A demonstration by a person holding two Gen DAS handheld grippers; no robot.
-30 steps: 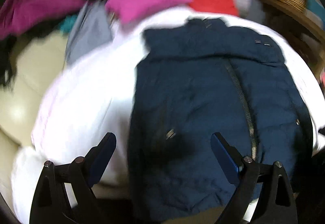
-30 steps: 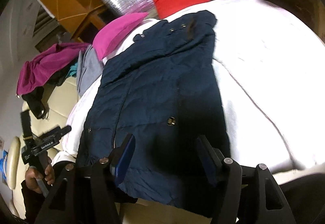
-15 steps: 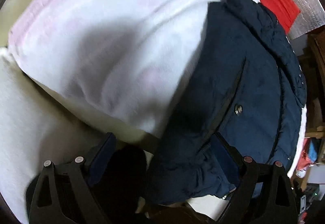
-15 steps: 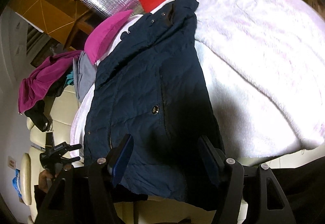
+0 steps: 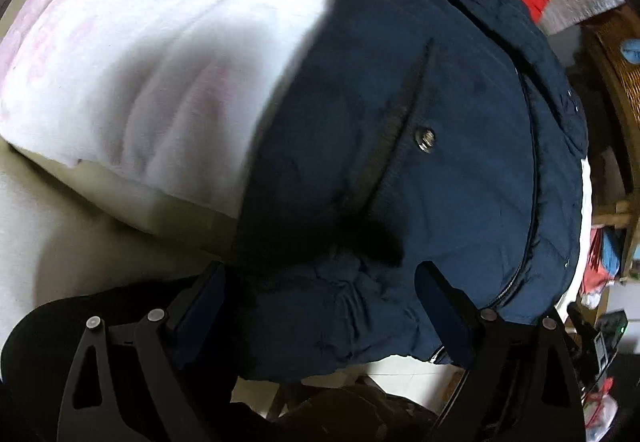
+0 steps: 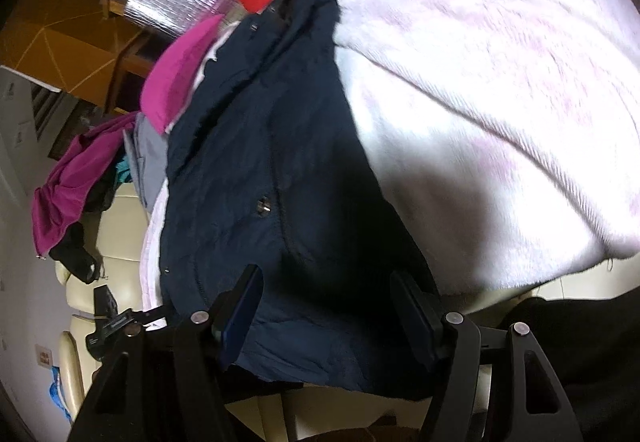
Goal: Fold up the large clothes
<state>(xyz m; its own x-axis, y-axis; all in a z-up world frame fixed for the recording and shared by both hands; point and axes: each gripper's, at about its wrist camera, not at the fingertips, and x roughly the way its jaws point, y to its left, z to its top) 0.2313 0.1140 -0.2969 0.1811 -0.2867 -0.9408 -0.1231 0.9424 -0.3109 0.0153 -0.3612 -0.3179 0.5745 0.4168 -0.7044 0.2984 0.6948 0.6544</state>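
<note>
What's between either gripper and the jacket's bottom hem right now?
Nothing visible. The navy jacket's hem lies directly between the open left gripper and the open right gripper, spread on the white blanket.

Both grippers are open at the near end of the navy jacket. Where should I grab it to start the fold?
Probably take the navy jacket by its bottom hem, which overhangs the white blanket toward you. The left gripper and right gripper already straddle its corners, so close from the near side.

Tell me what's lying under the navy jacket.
The navy jacket lies spread on a white fleecy blanket, which shows on both sides of it. Below the blanket's edge, a cream cushion shows. Whatever sits directly beneath the jacket's middle is covered.
</note>
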